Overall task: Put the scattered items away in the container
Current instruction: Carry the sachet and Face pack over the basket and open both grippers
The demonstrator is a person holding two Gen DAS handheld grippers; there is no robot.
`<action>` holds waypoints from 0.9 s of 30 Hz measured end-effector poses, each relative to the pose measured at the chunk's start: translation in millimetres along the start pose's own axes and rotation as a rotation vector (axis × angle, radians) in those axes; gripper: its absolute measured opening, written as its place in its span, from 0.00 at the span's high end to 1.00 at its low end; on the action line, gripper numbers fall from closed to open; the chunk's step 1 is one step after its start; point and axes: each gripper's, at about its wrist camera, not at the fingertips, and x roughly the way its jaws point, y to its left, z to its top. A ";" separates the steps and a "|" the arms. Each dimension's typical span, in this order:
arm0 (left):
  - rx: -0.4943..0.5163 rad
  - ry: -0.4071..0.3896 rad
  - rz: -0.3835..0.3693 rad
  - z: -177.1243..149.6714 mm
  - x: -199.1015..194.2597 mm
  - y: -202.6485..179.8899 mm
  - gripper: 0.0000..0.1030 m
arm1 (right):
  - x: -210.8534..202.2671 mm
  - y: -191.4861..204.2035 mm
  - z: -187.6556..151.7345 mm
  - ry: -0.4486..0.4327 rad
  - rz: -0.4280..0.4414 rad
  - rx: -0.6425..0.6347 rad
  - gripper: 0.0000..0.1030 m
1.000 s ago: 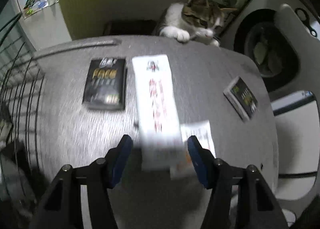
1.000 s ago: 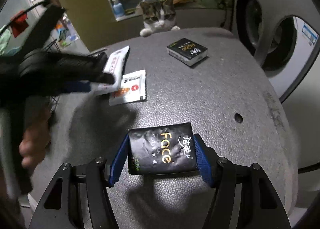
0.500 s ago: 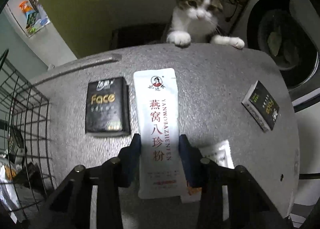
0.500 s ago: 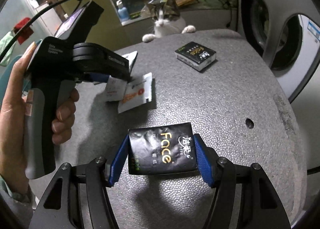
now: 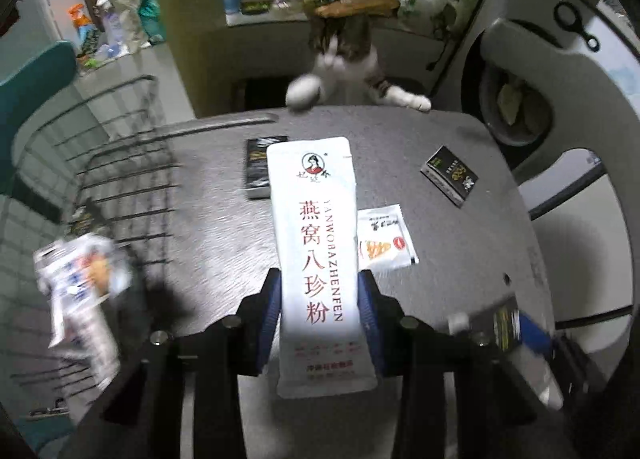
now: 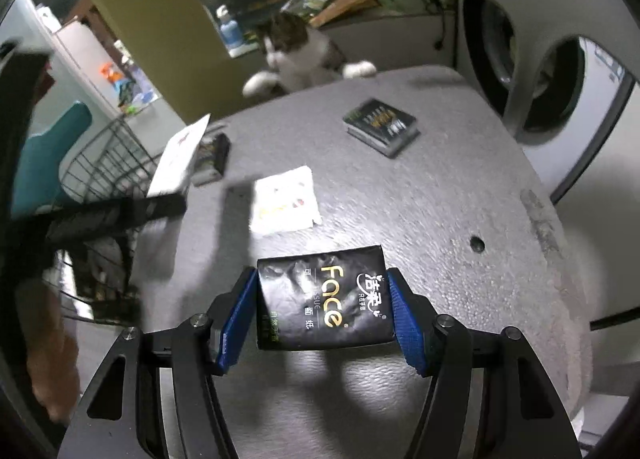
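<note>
White and slick, the long sachet [image 5: 316,259] sits pinched between my left gripper's [image 5: 318,315] pads by its lower part only, so most of its length sticks out past the fingertips above the grey foam table [image 5: 460,251]. I think that overhang is the weak point: a fast swing toward the wire basket [image 5: 108,187] on my left could let the packet pivot or slide out, or catch its far end on the rim. My right gripper [image 6: 322,311] has closed on the black tissue pack [image 6: 322,303] across its short sides; it is soft, so I expect it to squash and slip if I jerk it.

Left to collect on the table are a small flat sachet [image 5: 384,239] just beside the long one, a black pack [image 5: 258,167] partly hidden behind it, and another black pack [image 5: 450,175] well apart to the right. A cat [image 5: 344,59] at the far edge has a paw raised, blurred; it may bat a pack off the table or swipe at whatever I carry past.
</note>
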 end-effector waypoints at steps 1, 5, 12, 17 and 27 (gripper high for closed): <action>-0.005 -0.011 0.004 -2.3 -11.4 7.9 0.60 | -5.7 10.1 4.7 -0.006 0.007 -0.016 0.39; -0.051 -0.063 0.049 -6.8 -56.0 51.4 0.59 | -20.3 59.3 23.3 -0.020 0.052 -0.096 0.39; -0.119 -0.057 0.198 -10.1 -83.0 148.3 0.59 | -8.6 166.3 48.8 0.016 0.195 -0.237 0.39; -0.194 0.002 0.240 -20.6 -73.7 204.0 0.59 | 20.8 224.9 49.6 0.082 0.267 -0.290 0.39; -0.246 -0.012 0.200 -25.1 -64.7 232.5 0.54 | 49.1 254.5 49.0 0.107 0.300 -0.314 0.37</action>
